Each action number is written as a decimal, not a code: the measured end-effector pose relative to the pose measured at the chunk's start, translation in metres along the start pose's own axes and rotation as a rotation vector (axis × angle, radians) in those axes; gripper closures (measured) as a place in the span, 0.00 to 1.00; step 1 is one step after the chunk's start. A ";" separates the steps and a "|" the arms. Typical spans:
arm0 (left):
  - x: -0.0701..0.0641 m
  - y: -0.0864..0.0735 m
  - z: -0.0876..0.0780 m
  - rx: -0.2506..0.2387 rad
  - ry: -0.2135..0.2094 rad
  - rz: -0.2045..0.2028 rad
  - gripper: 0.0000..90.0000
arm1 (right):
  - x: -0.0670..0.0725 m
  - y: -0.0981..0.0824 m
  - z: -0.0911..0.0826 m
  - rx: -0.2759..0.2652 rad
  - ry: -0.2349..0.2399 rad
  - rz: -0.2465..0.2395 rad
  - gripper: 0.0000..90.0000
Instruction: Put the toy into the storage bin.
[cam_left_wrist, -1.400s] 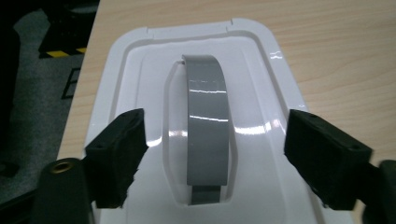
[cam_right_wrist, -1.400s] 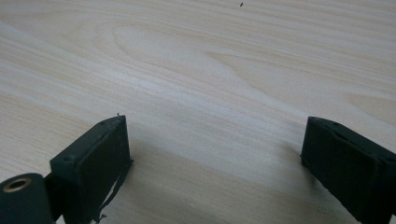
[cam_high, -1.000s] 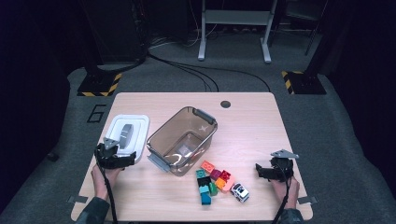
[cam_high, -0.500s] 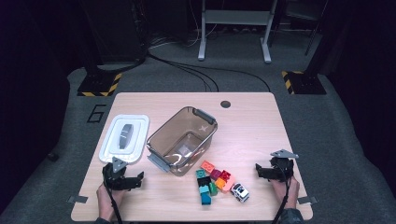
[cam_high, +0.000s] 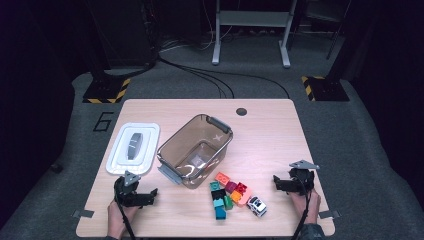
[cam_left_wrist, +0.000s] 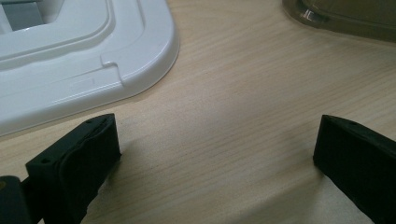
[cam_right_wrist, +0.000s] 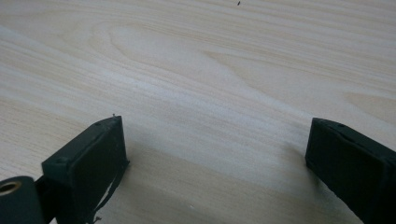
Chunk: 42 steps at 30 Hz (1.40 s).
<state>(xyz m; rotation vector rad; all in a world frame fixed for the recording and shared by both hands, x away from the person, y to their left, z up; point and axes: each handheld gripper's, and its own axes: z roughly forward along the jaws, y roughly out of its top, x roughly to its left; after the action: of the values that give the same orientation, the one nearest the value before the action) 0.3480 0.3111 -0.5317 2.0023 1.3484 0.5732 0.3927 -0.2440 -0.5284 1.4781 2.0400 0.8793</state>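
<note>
My left gripper (cam_high: 136, 192) rests low on the wooden table (cam_high: 270, 135) near its front left edge, just in front of a white lid (cam_high: 120, 156). In the left gripper view it (cam_left_wrist: 217, 135) stands open over bare wood, with the lid's corner (cam_left_wrist: 93, 70) ahead on the left and a corner of the clear brown bin (cam_left_wrist: 341, 18) at the top right. My right gripper (cam_high: 291, 182) sits near the front right edge. Its own view shows it (cam_right_wrist: 212, 133) open with only wood between the jaws.
The clear brown bin (cam_high: 172, 145), with grey handles, stands mid-table beside the lid. A cluster of several coloured toy blocks (cam_high: 227, 192) and a small white toy car (cam_high: 256, 206) lie in front of the bin, between the two grippers. Bare wood lies behind the right gripper.
My left gripper has drawn back from the lid's front edge toward the person and now sits nearer the table's front edge. The right gripper has stayed put.
</note>
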 end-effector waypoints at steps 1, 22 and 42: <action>0.000 0.000 0.000 0.000 0.000 0.000 0.00 | 0.000 0.000 0.000 0.001 -0.001 0.000 0.05; 0.000 0.000 0.000 0.001 -0.009 0.013 0.01 | 0.014 0.000 -0.029 0.039 0.091 -0.031 0.00; 0.000 0.000 -0.001 0.007 -0.009 0.019 0.01 | 0.063 0.009 -0.063 0.020 0.257 -0.097 0.00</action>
<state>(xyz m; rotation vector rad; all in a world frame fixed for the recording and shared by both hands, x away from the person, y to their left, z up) 0.3477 0.3114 -0.5310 2.0230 1.3296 0.5679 0.3355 -0.1965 -0.4788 1.3203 2.2890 1.0571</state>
